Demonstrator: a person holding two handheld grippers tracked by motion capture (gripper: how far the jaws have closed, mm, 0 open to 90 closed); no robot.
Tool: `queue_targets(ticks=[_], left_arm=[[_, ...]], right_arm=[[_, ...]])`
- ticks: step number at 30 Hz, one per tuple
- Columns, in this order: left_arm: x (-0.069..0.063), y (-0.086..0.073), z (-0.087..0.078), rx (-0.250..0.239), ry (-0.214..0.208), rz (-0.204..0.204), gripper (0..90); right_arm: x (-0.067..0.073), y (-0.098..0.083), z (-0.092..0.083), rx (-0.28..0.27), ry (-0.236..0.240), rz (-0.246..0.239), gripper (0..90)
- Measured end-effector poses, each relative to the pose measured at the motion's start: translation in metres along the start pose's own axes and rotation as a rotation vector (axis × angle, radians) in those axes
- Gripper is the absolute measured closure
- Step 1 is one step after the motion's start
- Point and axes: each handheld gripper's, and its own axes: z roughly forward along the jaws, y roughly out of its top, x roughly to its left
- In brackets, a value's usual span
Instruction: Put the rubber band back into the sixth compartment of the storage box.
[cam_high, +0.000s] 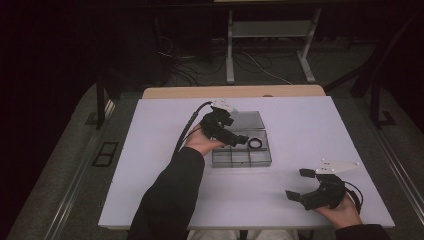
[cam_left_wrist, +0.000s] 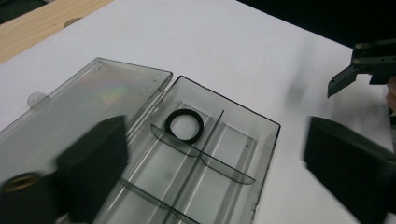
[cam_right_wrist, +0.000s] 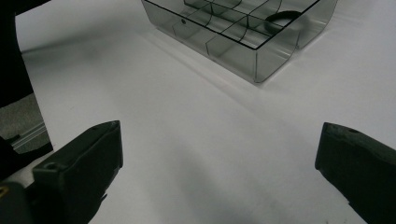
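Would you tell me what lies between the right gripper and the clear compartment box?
Nothing: the right gripper view shows bare white table between the right gripper and the box.

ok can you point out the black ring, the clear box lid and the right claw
black ring (cam_left_wrist: 185, 126): left gripper view, on the band's left side
clear box lid (cam_left_wrist: 84, 105): left gripper view, on the flat open panel
right claw (cam_high: 301, 184): high view, midway between its two fingertips

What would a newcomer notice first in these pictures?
Probably the clear compartment box at the middle of the white table, lid open, with one black ring in a far corner compartment. The left gripper hovers open over the box; the right gripper, open, sits near the front right edge.
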Motion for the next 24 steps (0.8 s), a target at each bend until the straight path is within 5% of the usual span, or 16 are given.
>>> queue_targets(ticks=[16,24], left_arm=[[-0.012,-0.033,-0.046,-0.047,0.049,-0.015,0.0],[-0.022,-0.062,-0.065,-0.08,0.088,-0.031,0.0]], right_arm=[[0.0,0.0,0.0,0.003,-0.003,0.0,0.2],[0.001,0.0,0.001,0.011,-0.004,0.006,0.2]])
